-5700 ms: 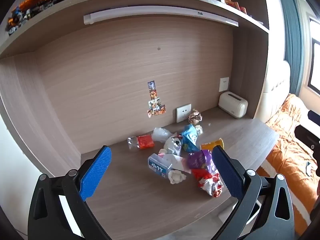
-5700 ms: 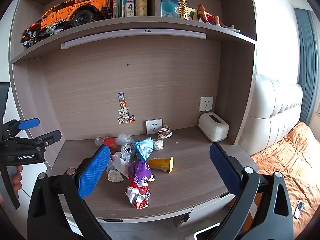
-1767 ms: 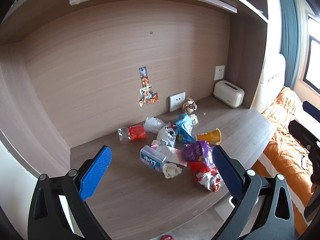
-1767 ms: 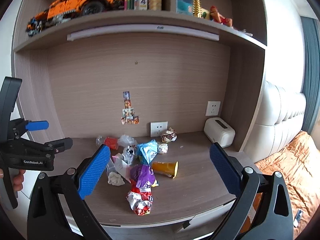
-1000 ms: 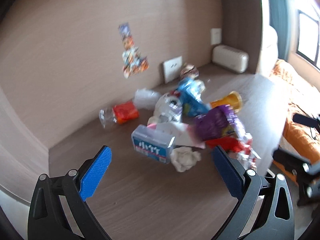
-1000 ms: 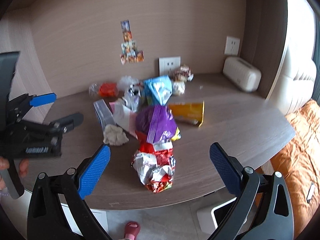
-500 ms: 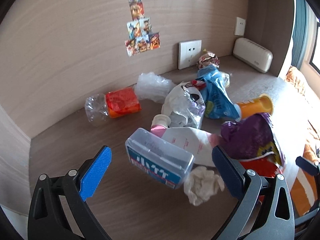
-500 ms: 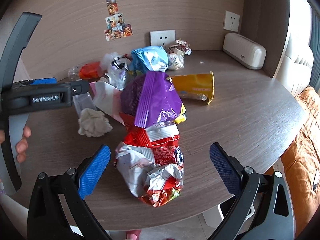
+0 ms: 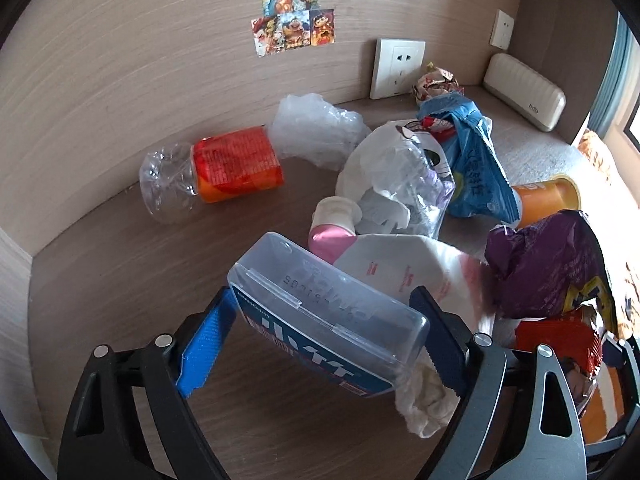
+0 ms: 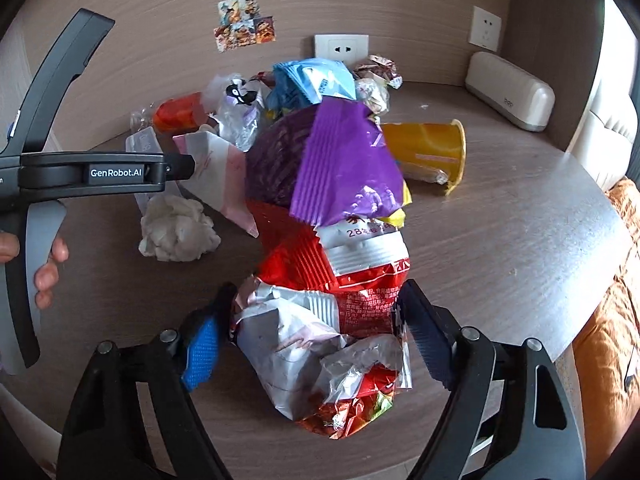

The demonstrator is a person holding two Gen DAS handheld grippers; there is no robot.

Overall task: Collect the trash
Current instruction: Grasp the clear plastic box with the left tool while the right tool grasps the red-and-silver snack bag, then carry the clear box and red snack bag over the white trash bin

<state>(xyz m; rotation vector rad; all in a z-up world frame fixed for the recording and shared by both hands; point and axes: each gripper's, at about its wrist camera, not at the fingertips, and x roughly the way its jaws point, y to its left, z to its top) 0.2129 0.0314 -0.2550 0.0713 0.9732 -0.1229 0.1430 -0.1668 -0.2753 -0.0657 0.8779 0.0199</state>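
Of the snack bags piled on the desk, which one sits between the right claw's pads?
The crumpled red and silver bag at the near end of the pile. The purple bag and blue bag lie farther back, beyond the right claw.

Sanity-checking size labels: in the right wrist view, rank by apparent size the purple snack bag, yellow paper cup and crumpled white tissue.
1. purple snack bag, clearly largest.
2. yellow paper cup.
3. crumpled white tissue.
The cup and tissue look close in size, and the cup lies farther back, so their order is unsure.
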